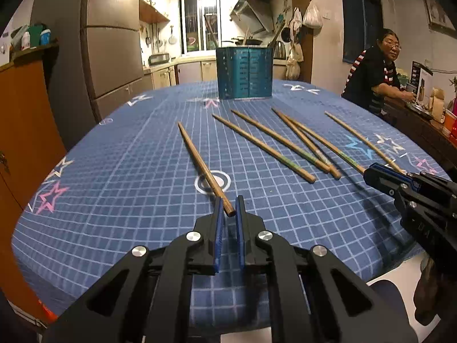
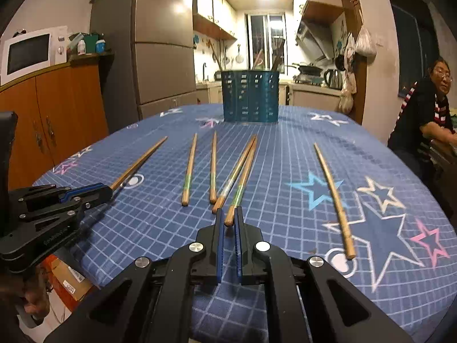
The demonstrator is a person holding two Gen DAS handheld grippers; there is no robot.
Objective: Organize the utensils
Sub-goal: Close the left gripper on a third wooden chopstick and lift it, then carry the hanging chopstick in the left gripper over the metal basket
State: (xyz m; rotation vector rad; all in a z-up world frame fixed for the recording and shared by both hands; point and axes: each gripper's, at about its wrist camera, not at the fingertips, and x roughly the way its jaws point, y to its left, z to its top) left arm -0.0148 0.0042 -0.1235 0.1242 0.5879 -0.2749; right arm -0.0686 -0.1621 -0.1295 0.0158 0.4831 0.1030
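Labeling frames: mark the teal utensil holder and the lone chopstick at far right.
teal utensil holder [image 2: 250,97], right wrist view, front wall.
lone chopstick [image 2: 334,197], right wrist view, mid-shaft.

Wooden chopsticks [image 2: 189,168], cloth tablecloth [image 2: 285,171]

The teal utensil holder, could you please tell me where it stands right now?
The teal utensil holder stands upright at the table's far edge, centre in both views, beyond the tips of the loose chopsticks.

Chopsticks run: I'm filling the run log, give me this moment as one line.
left gripper: around end of leftmost chopstick, not clamped | right gripper: around end of green-banded chopstick | holder: upright, far side
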